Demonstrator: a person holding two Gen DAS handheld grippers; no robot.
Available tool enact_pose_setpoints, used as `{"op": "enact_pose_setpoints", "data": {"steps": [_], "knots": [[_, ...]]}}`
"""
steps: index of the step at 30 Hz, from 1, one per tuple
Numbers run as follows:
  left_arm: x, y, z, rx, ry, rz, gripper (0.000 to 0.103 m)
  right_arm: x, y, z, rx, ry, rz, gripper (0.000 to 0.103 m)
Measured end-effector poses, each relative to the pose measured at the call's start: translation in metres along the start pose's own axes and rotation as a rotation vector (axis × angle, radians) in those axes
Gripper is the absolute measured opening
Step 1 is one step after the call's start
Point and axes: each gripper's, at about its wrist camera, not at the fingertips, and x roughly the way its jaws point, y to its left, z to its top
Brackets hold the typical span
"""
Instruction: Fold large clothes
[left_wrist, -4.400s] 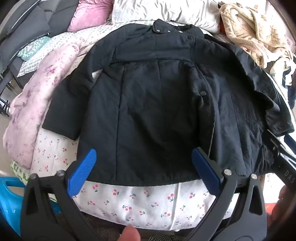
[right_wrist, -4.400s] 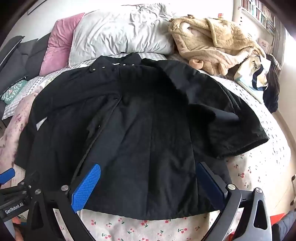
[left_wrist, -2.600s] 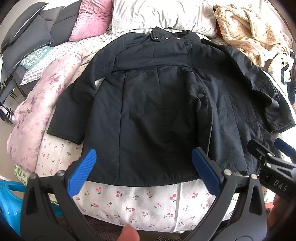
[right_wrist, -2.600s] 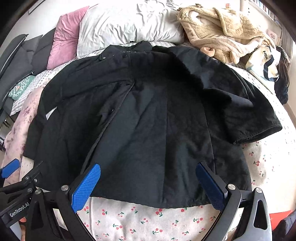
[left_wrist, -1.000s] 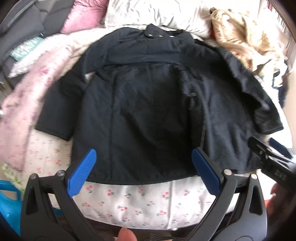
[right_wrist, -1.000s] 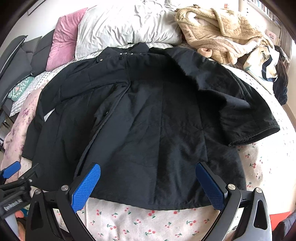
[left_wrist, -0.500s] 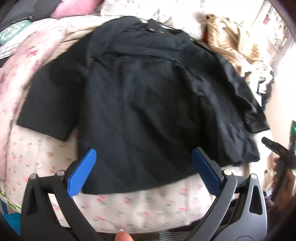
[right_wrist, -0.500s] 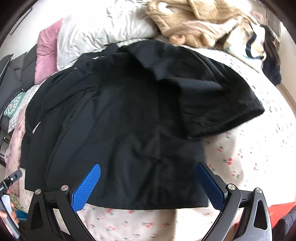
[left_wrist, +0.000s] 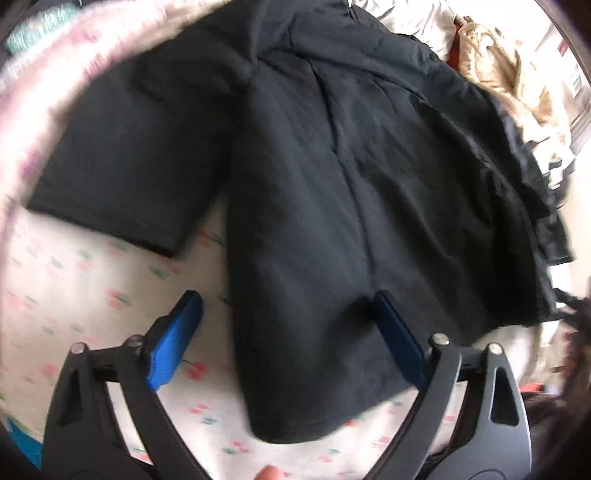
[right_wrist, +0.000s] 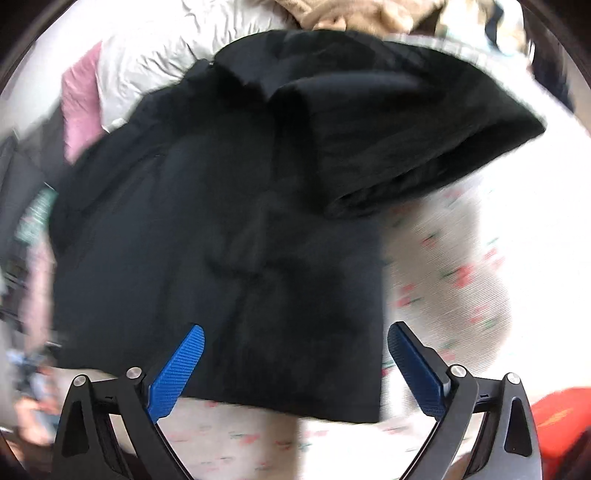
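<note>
A large black coat (left_wrist: 332, 177) lies spread flat on a cherry-print bed sheet (left_wrist: 74, 288), collar at the far end. My left gripper (left_wrist: 291, 306) hangs over the coat's near left hem corner, jaws closing but still wide apart, with the hem edge between the blue pads and no pad pressing on it. In the right wrist view the same coat (right_wrist: 229, 221) fills the middle, its right sleeve (right_wrist: 424, 140) sticking out to the right. My right gripper (right_wrist: 295, 339) stands open above the near right hem corner, not touching the cloth.
A grey pillow (right_wrist: 159, 48) and a pink pillow (right_wrist: 79, 99) lie beyond the collar. A beige fleece garment (left_wrist: 509, 81) is heaped at the far right. A pink floral quilt (left_wrist: 74, 55) runs along the left side. Something red (right_wrist: 554, 417) sits off the bed's near right corner.
Both grippers have dropped closer to the coat's bottom hem and moved apart, the left towards the left corner, the right towards the right corner. The left jaws have narrowed slightly. The coat has not moved.
</note>
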Motion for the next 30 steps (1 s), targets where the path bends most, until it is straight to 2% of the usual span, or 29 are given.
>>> {"op": "enact_pose_setpoints", "data": {"steps": [3, 4, 6, 8, 9, 10, 11, 13, 15, 17, 21, 23, 26, 28, 30], "knots": [[0.005, -0.002, -0.003, -0.038, 0.019, -0.069, 0.089, 0.006, -0.009, 0.0, 0.057, 0.008, -0.015, 0.094], [0.006, -0.002, -0.004, -0.049, 0.018, -0.08, 0.088, 0.009, -0.014, 0.0, 0.081, 0.013, -0.016, 0.088], [0.006, -0.001, -0.005, -0.07, 0.013, -0.095, 0.078, 0.012, -0.024, -0.002, 0.137, 0.009, -0.017, 0.08], [0.005, -0.001, -0.006, -0.093, 0.006, -0.116, 0.053, 0.012, -0.031, -0.003, 0.168, -0.012, -0.024, 0.056], [0.004, 0.001, -0.007, -0.106, 0.005, -0.132, 0.044, 0.01, -0.034, -0.004, 0.182, -0.031, -0.022, 0.047], [0.004, 0.001, -0.006, -0.112, 0.001, -0.137, 0.028, 0.007, -0.035, -0.003, 0.196, -0.056, -0.01, 0.025], [0.002, -0.001, -0.005, -0.102, -0.013, -0.13, 0.018, 0.001, -0.033, -0.002, 0.211, -0.082, 0.017, 0.013], [-0.011, -0.004, -0.001, -0.085, -0.046, -0.152, 0.012, -0.013, -0.027, 0.002, 0.19, -0.13, 0.031, 0.009], [-0.036, -0.007, 0.008, -0.085, -0.095, -0.195, 0.01, -0.039, -0.01, 0.01, 0.123, -0.216, 0.024, 0.008], [-0.074, -0.013, 0.021, -0.084, -0.178, -0.221, 0.009, -0.067, 0.001, 0.017, 0.096, -0.289, 0.036, 0.007], [-0.151, -0.023, 0.039, -0.078, -0.29, -0.282, 0.008, -0.142, 0.028, 0.028, 0.023, -0.418, 0.046, 0.006], [-0.189, -0.029, 0.038, -0.041, -0.33, -0.289, 0.008, -0.177, 0.043, 0.023, -0.039, -0.468, 0.01, 0.006], [-0.218, -0.025, 0.027, -0.005, -0.308, -0.27, 0.008, -0.209, 0.051, 0.011, -0.105, -0.455, -0.08, 0.006], [-0.212, -0.017, 0.015, 0.009, -0.247, -0.229, 0.008, -0.203, 0.048, 0.003, -0.126, -0.392, -0.124, 0.006], [-0.19, -0.008, 0.001, 0.01, -0.166, -0.175, 0.009, -0.193, 0.035, -0.007, -0.136, -0.326, -0.165, 0.006]]}}
